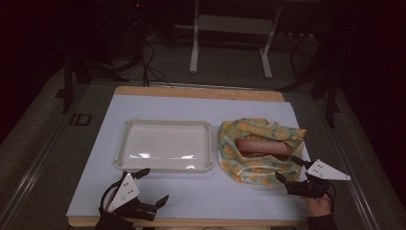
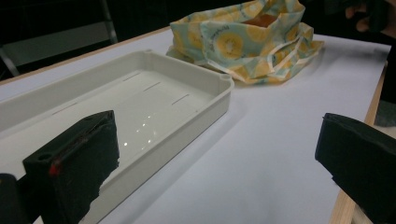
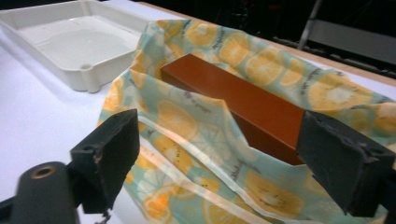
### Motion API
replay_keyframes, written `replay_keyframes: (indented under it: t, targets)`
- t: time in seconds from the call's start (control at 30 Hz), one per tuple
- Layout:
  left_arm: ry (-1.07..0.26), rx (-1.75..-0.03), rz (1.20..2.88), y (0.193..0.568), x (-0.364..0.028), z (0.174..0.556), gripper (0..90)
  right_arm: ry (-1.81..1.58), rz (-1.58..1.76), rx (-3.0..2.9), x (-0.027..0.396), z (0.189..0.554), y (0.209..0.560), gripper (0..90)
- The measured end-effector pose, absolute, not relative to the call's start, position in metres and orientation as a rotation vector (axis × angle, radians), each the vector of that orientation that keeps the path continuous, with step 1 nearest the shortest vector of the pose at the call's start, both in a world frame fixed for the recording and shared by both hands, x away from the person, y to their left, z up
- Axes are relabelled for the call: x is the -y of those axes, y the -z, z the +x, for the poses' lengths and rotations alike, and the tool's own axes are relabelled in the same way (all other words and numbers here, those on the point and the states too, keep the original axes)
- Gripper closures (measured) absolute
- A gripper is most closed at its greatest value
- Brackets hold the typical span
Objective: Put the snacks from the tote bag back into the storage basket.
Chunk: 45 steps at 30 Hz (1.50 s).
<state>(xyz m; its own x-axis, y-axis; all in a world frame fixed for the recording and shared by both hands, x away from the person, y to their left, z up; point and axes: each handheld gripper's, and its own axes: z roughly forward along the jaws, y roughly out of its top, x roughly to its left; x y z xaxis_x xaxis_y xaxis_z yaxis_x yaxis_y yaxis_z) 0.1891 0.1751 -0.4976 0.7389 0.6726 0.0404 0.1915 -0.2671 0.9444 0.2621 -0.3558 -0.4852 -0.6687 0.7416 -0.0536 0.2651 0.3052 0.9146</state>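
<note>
A cloth bag with a yellow citrus print [image 1: 258, 148] [image 2: 247, 39] [image 3: 196, 140] lies open on the right of the white table top. Inside it rests a long reddish-brown box [image 1: 263, 146] [image 3: 238, 100], partly covered by the fabric. My right gripper [image 1: 290, 170] [image 3: 233, 158] stands open just in front of the bag, its jaws wide on either side of the bag's near edge, pressing on nothing. An empty white tray [image 1: 165, 165] [image 2: 212, 100] [image 3: 100, 70] sits left of the bag. My left gripper [image 1: 154, 186] [image 2: 215, 163] stands open near the front edge, below the tray.
The white sheet covers a wooden board [image 1: 201, 92] whose edge shows at the back and front. Beyond the table stand a metal frame's legs [image 1: 194, 57] and some cables [image 1: 148, 62] on a dark floor.
</note>
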Motion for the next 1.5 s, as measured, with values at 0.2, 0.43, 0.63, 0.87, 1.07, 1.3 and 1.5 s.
replay_keyframes:
  t: [0.2,0.43,0.63,0.87,1.07,1.3,1.5]
  targets:
    - [-0.533,-0.682,1.838,0.497,-0.169,0.184,0.0,-1.335,0.897,-2.155,0.356,0.264,0.487,12.8]
    - [-0.526,-0.677,1.853,0.498,-0.170,0.186,0.0,-1.302,0.915,-2.203,0.351,0.265,0.488,11.0]
    - [-0.517,-0.678,1.850,0.499,-0.171,0.187,0.0,-1.369,0.840,-2.238,0.343,0.264,0.479,10.9]
    - [-0.510,-0.666,1.853,0.498,-0.170,0.186,0.0,-1.448,0.752,-2.259,0.342,0.266,0.461,10.9]
    - [-0.511,-0.666,1.857,0.498,-0.170,0.187,0.0,-1.449,0.690,-2.283,0.340,0.268,0.447,10.8]
    - [-0.509,-0.667,1.859,0.499,-0.170,0.187,0.0,-1.454,0.651,-2.282,0.336,0.273,0.434,10.8]
    - [-0.506,-0.674,1.860,0.499,-0.170,0.188,0.0,-1.458,0.622,-2.276,0.338,0.279,0.422,10.8]
